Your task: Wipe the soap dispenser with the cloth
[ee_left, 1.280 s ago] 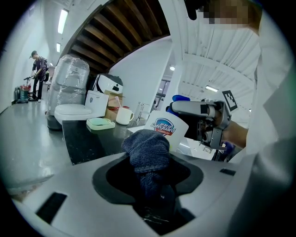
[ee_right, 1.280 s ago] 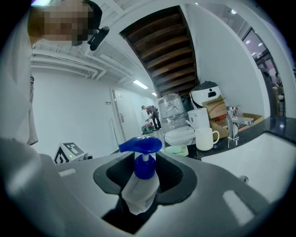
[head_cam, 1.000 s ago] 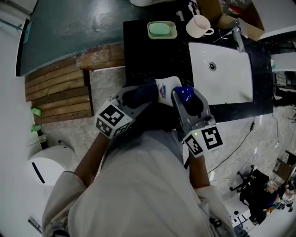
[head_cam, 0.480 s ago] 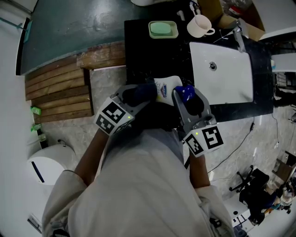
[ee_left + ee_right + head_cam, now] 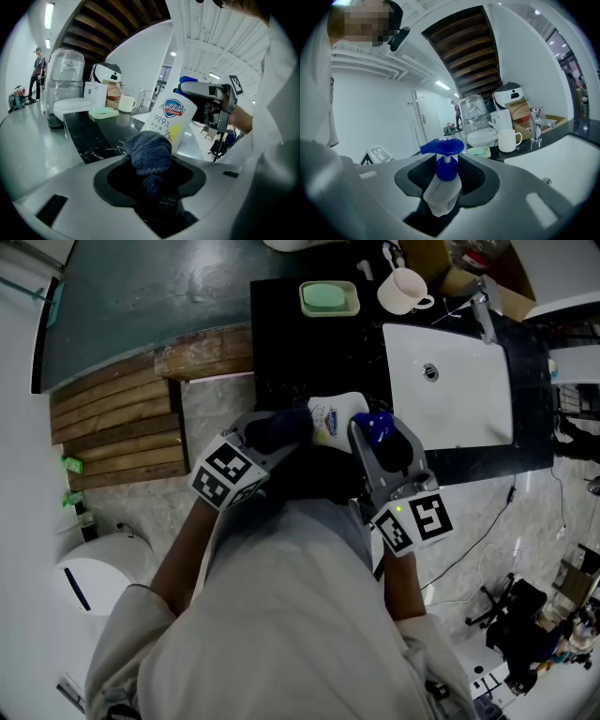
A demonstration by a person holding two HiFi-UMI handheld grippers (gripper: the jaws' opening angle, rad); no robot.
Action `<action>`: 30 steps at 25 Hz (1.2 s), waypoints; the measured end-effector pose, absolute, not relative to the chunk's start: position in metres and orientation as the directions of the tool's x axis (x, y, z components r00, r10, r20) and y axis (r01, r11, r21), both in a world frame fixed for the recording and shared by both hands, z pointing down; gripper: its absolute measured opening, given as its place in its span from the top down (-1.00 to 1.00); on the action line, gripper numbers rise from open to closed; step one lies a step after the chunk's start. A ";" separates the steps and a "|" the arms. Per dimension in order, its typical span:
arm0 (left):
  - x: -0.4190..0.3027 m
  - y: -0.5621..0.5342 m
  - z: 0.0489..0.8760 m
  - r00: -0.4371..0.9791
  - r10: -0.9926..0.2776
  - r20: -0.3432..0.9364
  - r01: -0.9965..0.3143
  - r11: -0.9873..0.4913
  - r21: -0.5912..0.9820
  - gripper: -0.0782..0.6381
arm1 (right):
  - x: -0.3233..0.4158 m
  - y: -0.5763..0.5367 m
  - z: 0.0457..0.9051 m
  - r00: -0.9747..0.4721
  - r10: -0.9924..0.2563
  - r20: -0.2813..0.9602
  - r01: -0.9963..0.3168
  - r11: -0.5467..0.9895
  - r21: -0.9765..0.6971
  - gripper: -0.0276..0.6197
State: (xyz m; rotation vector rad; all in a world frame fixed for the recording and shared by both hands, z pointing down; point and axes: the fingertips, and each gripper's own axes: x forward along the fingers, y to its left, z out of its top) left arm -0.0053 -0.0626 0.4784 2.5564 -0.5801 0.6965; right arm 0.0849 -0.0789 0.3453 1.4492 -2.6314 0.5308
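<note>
The cloth (image 5: pixel 149 152) bunches in front of the soap dispenser (image 5: pixel 171 117), hiding its lower end; the cloth's own tail disappears between the jaws of the left gripper (image 5: pixel 152 187).

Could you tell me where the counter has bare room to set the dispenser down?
The counter is bare between the soap dish and the dispenser, left of the sink. It is crowded around the mug and faucet.

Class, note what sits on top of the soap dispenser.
A blue pump head tops the soap dispenser. The right gripper is shut on the dispenser below it, so in the right gripper view its lower body is covered.
</note>
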 end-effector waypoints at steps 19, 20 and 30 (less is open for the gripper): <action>-0.007 -0.061 0.479 0.767 -0.273 0.581 -0.490 -0.833 0.256 0.28 | 0.088 -0.080 0.348 -0.528 -0.814 0.244 -0.845 0.472 -0.252 0.49; -0.007 -0.061 0.480 0.769 -0.271 0.579 -0.490 -0.831 0.262 0.28 | 0.088 -0.080 0.347 -0.527 -0.814 0.243 -0.845 0.472 -0.252 0.49; -0.007 -0.057 0.478 0.789 -0.260 0.557 -0.489 -0.814 0.313 0.28 | 0.084 -0.080 0.346 -0.535 -0.809 0.243 -0.841 0.482 -0.246 0.49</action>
